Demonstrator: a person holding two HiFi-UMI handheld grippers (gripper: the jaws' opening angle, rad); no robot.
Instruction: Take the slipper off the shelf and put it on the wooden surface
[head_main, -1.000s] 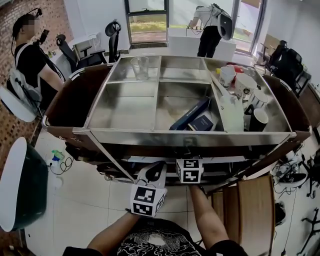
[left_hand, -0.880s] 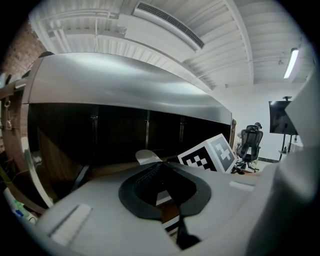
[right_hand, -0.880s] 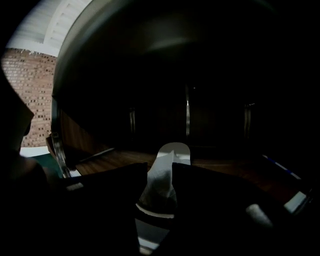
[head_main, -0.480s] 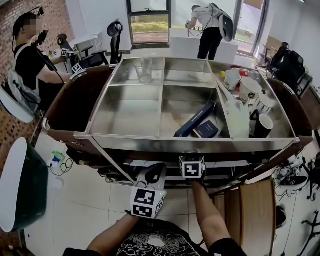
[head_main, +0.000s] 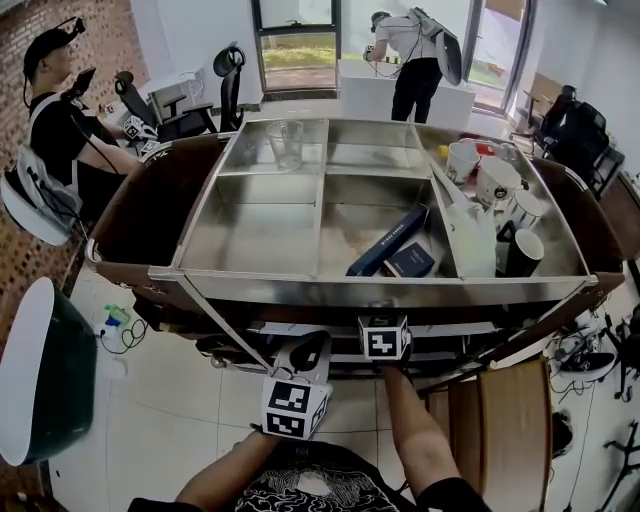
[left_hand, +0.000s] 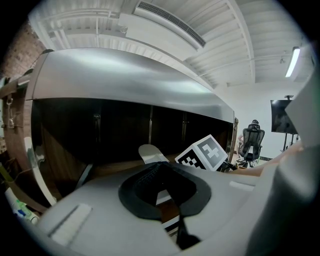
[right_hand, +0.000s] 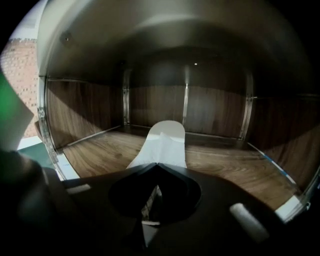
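As the right gripper (right_hand: 156, 166) is closing its jaws on the near end of the flat, smooth white slipper (right_hand: 164, 142) on the wood-grain shelf (right_hand: 95, 150), the left gripper (left_hand: 159, 166) sits pressed together.

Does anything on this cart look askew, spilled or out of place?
Nothing spilled or damaged. A long dark blue box lies diagonally in a middle compartment of the steel cart top, beside a smaller dark blue box, neither squared to the walls. A white slipper lies on the cart's wooden lower shelf, odd for footwear.
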